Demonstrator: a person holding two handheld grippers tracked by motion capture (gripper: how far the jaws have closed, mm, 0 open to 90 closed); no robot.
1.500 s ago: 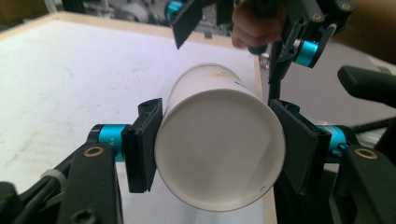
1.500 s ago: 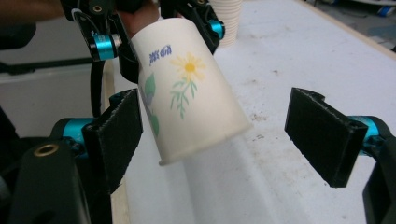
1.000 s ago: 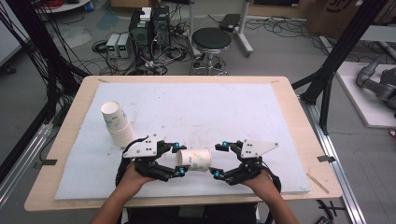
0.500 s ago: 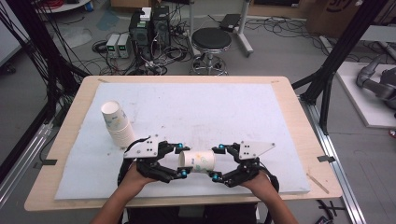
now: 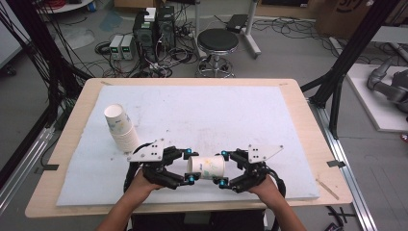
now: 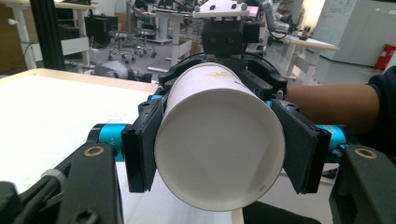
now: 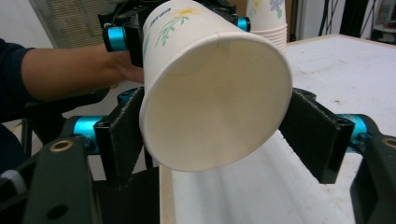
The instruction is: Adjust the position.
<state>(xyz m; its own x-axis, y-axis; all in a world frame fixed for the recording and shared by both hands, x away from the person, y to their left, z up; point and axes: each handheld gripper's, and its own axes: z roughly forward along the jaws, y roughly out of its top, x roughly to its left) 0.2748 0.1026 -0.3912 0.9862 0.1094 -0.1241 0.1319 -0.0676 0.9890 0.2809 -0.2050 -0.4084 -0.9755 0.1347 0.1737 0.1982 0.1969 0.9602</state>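
The left gripper (image 5: 189, 166) is clamping the narrow base end of a paper cup (image 5: 207, 167). In the left gripper view its two black pads (image 6: 140, 144) are pressing on either side of that end. The right gripper (image 5: 222, 169) is facing it from the other side, its jaws flanking the cup's open mouth. In the right gripper view one pad (image 7: 122, 135) is touching the rim and the other is lying just beside it, so I cannot tell whether this gripper is gripping. The cup is lying on its side, raised off the mat (image 5: 216, 115) between the two grippers, near the table's (image 5: 293, 96) front edge. A tilted stack of cups (image 5: 120, 127) is sitting on the mat behind the left gripper.
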